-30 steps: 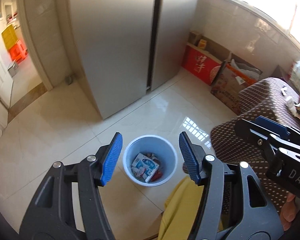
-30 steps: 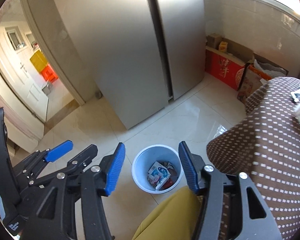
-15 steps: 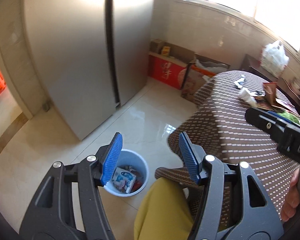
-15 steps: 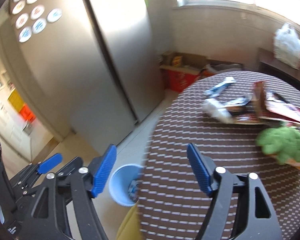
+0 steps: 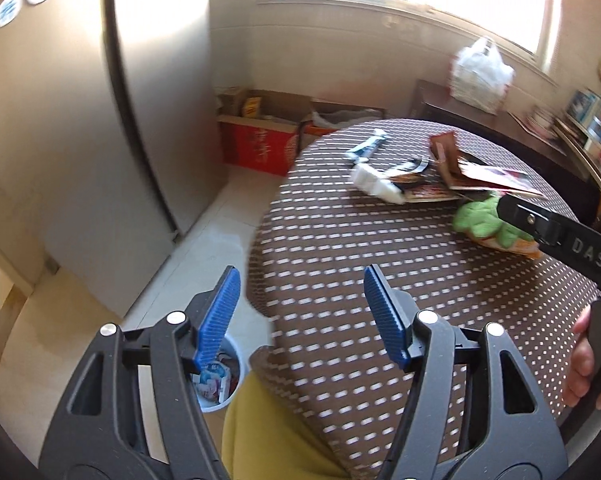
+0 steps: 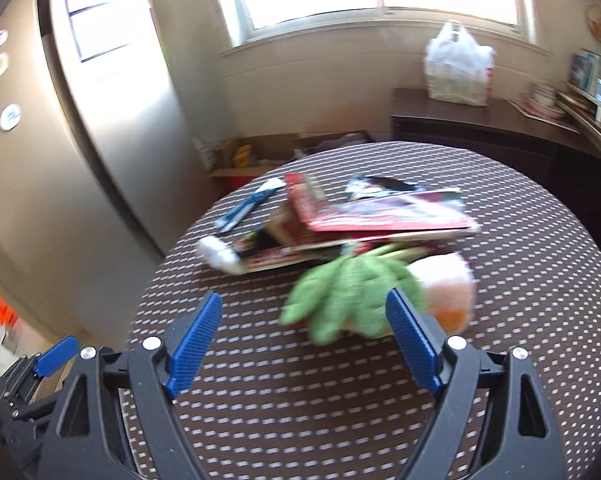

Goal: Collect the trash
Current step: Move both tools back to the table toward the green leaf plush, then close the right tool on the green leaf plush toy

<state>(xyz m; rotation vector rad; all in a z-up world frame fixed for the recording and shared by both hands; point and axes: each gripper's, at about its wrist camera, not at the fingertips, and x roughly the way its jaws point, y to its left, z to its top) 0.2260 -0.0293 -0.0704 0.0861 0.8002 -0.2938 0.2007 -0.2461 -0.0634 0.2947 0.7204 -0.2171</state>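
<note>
While both grippers, left (image 5: pixel 300 312) and right (image 6: pixel 304 340), stay spread and empty, I aim at the litter pile (image 6: pixel 360 224) mid-table; the bin (image 5: pixel 220 380) waits on the floor below the table edge for drops.

Both wrist views look down across the table (image 5: pixel 380 248) (shared).

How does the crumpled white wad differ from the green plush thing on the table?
Colour: the white wad is plain white; the green plush is green with an orange-white part beside it.
Size: the wad looks smaller, the plush bulkier.
Position: the wad lies near the table's fridge-side edge, against the red packaging; the plush sits nearer the open right tool.
Shared: both rest on the dotted tablecloth, ungrasped and blurred.
</note>
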